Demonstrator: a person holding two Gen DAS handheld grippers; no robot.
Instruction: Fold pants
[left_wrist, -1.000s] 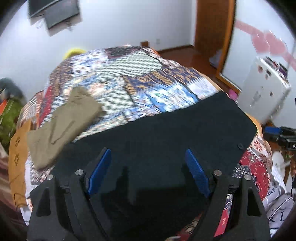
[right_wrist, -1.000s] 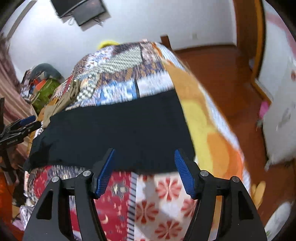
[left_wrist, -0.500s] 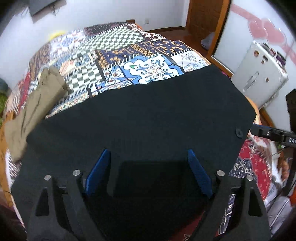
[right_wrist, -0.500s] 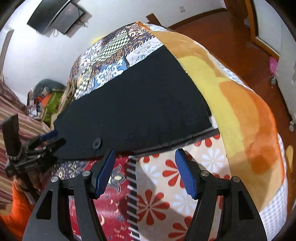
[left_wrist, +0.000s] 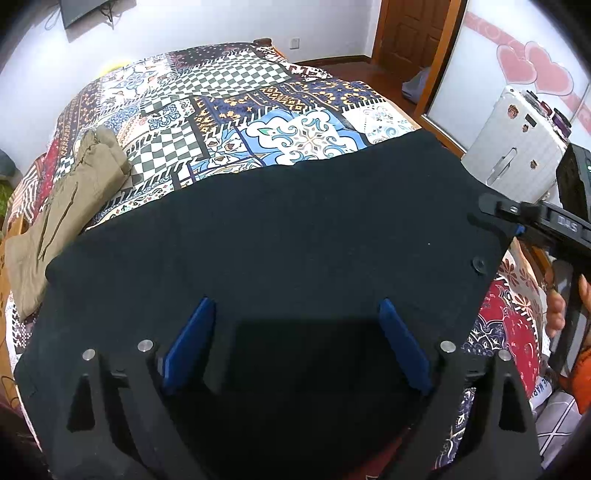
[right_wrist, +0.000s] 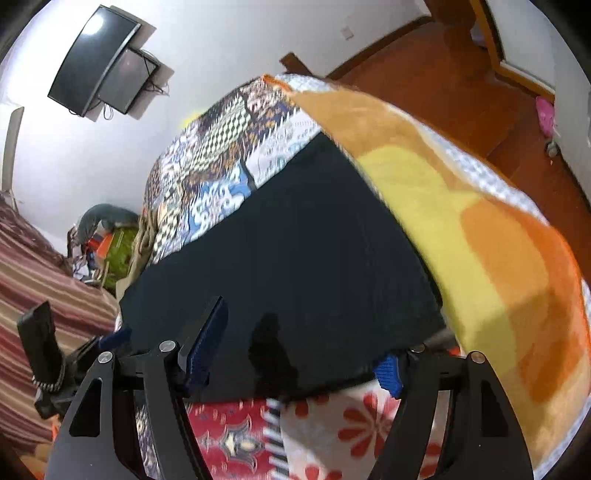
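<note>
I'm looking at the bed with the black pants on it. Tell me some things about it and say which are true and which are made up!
1. The black pants lie spread flat on the bed. True.
2. The tan pants lie on top of the black pants. False: they lie beside them, on the quilt.
3. The left gripper is squeezing a sock. False: its jaws have just been opening, nothing pinched between them.
4. A button shows on the black pants. True.
5. The TV lies on the bed. False: it hangs on the wall.
</note>
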